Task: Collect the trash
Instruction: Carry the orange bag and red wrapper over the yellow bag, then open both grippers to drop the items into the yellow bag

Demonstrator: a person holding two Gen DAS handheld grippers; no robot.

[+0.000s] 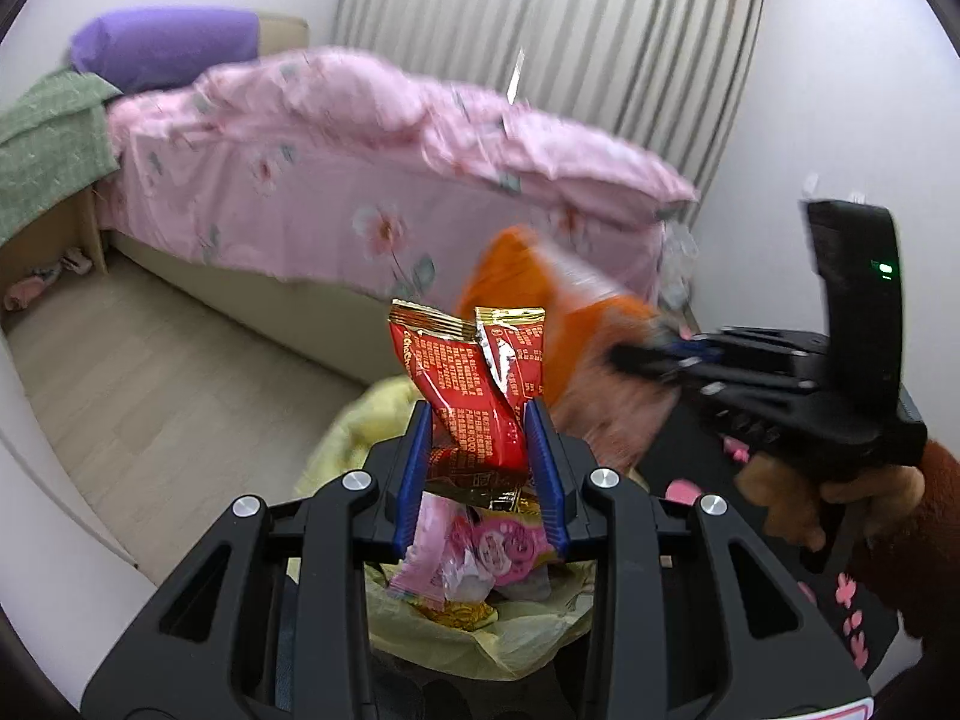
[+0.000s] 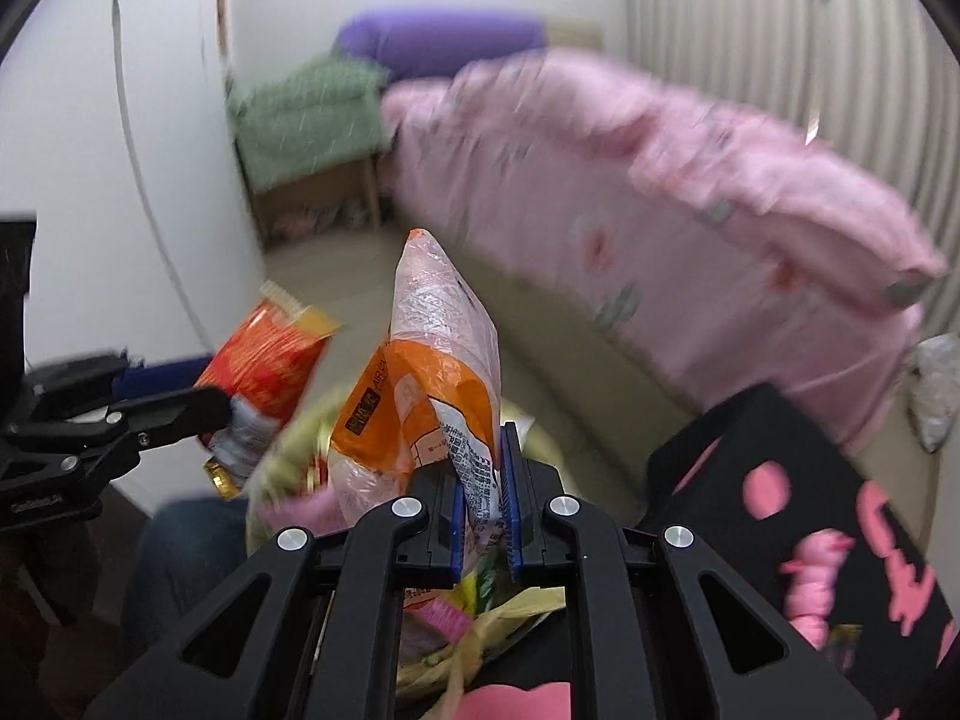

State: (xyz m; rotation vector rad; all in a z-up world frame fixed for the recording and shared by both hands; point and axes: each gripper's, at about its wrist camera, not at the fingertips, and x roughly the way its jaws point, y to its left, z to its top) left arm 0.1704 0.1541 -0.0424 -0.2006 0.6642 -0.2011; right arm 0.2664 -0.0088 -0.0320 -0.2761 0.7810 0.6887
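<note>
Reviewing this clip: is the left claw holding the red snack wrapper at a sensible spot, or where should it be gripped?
Sensible. The left claw pinches the red wrapper's narrow, crumpled lower half from below, pads on its flat faces; the torn top flares wide.

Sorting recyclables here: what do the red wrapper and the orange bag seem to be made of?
Red wrapper: likely foil-lined plastic film, glossy, silvery inside at the torn edge. Orange bag: thin crinkled plastic film, partly see-through, shiny.
</note>
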